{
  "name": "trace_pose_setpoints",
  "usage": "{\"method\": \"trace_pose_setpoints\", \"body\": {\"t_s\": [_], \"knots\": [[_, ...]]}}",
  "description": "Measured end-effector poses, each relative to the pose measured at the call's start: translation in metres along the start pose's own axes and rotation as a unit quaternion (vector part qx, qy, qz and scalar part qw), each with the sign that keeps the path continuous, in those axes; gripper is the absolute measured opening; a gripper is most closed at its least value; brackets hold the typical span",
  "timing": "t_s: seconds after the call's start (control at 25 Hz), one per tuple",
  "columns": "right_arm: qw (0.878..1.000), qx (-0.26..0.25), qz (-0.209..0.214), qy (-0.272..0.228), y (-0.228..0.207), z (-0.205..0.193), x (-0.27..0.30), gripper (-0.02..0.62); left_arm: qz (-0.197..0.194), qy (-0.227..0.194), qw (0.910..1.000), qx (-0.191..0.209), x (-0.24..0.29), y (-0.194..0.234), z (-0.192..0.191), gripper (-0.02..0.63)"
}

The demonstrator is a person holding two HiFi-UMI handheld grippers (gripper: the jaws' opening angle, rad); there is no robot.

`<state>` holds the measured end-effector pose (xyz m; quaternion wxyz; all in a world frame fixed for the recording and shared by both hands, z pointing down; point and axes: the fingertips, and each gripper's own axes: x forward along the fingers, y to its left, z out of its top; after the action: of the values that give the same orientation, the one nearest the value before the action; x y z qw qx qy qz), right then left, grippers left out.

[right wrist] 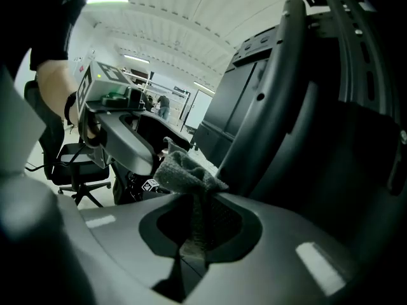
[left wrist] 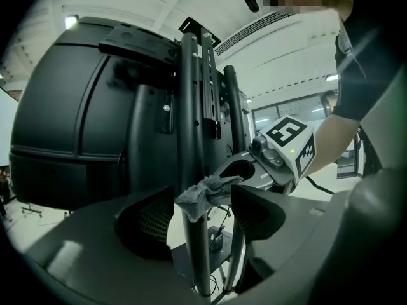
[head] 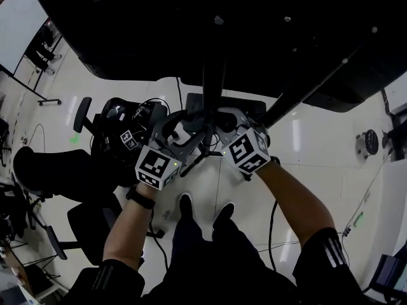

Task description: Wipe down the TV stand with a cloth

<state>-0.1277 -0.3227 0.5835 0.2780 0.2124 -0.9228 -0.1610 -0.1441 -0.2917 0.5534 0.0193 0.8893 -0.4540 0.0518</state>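
Head view: the left gripper (head: 189, 127) and right gripper (head: 219, 124) meet from opposite sides at the slim black metal upright (head: 213, 88) of the TV stand. It rises under the wide black back panel of the TV (head: 191, 18). The 2 marker cubes face the person, whose feet stand on the pale glossy floor (head: 305, 145). The cloth cannot be made out from here.

Left gripper view: the left gripper's 2 jaws stand apart, straddling the upright with a gap on each side and gripping nothing. This probably steadies or guides the work. The crumpled grey fuzzy cloth (left wrist: 202, 194) sits against the upright just above these jaws, and the right gripper brings it in from the right.

Right gripper view: the right gripper's jaws are closed on the cloth. The cloth bunches up past their tips and presses on the upright's curved face. Pinching 1 fold leaves a soft wad free to rub the metal, so the wipe looks under way on this post.
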Motion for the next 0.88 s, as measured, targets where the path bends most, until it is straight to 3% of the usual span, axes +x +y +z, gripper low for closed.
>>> {"method": "trace_pose_setpoints", "body": {"t_s": [0.52,0.88], "knots": [[0.998,-0.010,0.026,0.053,0.063,-0.120,0.065,0.038,-0.012,0.062,0.9977,-0.026,0.013,0.005,-0.134,0.314],[0.994,0.030,0.048,0.093,0.109,-0.205,0.114,0.037,-0.024,0.115,0.9910,-0.063,0.032,0.008,-0.249,0.322]]}}
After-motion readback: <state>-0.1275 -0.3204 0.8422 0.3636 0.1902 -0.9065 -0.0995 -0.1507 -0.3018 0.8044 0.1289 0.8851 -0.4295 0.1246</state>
